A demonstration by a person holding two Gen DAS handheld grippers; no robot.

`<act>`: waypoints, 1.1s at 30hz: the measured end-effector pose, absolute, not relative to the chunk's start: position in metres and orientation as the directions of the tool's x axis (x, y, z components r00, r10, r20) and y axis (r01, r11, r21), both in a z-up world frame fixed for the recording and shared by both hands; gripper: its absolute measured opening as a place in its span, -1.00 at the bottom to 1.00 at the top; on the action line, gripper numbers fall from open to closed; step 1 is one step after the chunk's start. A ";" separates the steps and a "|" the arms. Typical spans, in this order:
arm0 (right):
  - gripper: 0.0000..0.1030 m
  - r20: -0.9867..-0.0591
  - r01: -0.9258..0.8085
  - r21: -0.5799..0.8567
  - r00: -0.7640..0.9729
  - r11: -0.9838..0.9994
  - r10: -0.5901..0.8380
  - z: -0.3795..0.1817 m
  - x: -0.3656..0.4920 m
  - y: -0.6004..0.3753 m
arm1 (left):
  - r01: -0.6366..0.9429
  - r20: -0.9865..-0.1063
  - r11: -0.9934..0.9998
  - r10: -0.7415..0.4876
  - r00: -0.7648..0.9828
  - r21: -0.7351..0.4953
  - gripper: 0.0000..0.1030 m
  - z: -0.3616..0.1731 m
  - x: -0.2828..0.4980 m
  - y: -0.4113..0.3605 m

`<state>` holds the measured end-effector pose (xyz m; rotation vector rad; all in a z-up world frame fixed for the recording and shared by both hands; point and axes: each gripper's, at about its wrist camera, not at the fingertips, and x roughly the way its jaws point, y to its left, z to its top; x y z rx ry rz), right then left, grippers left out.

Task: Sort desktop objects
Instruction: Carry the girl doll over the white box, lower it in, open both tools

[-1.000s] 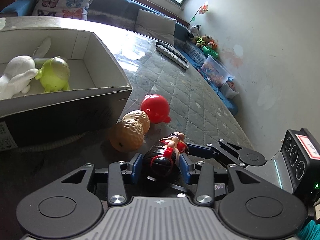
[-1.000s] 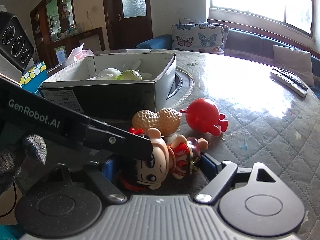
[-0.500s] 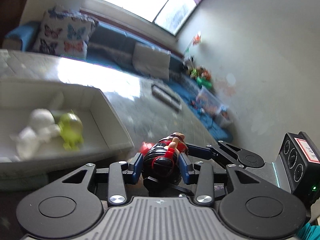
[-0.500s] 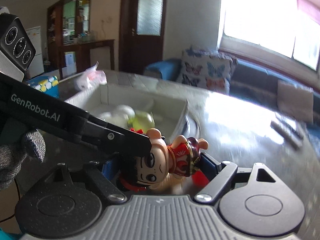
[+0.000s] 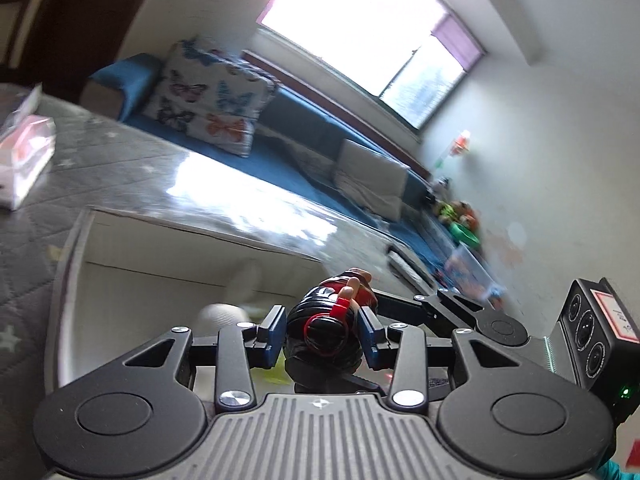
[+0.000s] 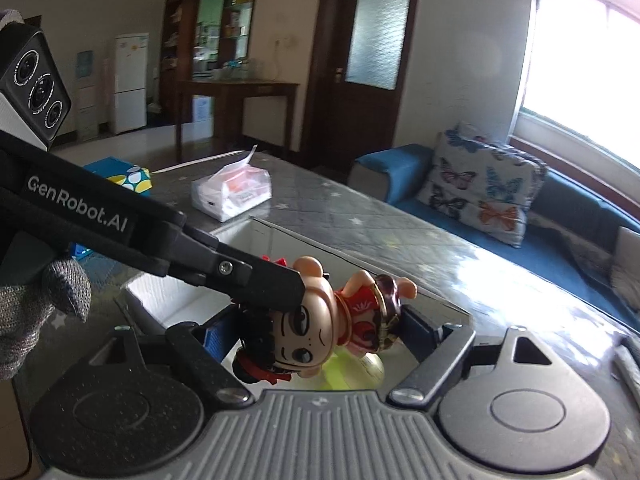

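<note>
A small doll in a red dress, with black hair (image 5: pixel 325 330) (image 6: pixel 320 328), hangs in the air between both grippers. My left gripper (image 5: pixel 322 334) is shut on its head, the blue pads pressing from both sides. My right gripper (image 6: pixel 319 334) is shut on it lengthwise, one pad at the hair and one at the feet. The left gripper's finger (image 6: pixel 256 280) crosses the right wrist view from the left onto the doll's head. The doll is over the open white cardboard box (image 5: pixel 160 280) (image 6: pixel 160 304). A lime-green toy (image 6: pixel 354 372) and a white toy (image 5: pixel 222 314) lie in the box beneath.
A tissue pack (image 6: pixel 232 192) (image 5: pixel 24 160) lies on the quilted table beyond the box, with a blue patterned box (image 6: pixel 124 176) behind it. A gloved hand (image 6: pixel 32 304) holds the left gripper. A blue sofa with a butterfly cushion (image 6: pixel 488 184) runs along the window wall.
Both grippers have lifted the doll off the table and carried it up over the box. The peanut toy and the red toy have dropped out of view.
</note>
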<state>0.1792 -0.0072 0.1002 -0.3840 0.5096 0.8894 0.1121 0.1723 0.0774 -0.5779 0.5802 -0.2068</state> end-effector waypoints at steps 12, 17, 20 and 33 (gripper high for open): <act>0.66 -0.691 -0.893 -0.025 0.339 0.449 0.638 0.067 0.221 0.063 | -0.189 -0.548 0.776 -0.229 0.805 -0.602 -0.18 0.040 0.130 0.238; 0.66 -0.747 -0.916 -0.051 0.300 0.398 0.593 0.056 0.225 0.078 | -0.241 -0.593 0.779 -0.199 0.780 -0.578 -0.24 0.025 0.132 0.242; 0.66 -0.787 -0.923 -0.047 0.269 0.381 0.555 0.049 0.227 0.084 | -0.232 -0.599 0.802 -0.187 0.779 -0.551 -0.24 0.028 0.129 0.233; 0.71 -0.816 -0.934 -0.053 0.245 0.354 0.524 0.045 0.228 0.092 | -0.250 -0.622 0.827 -0.146 0.769 -0.503 -0.24 0.031 0.135 0.226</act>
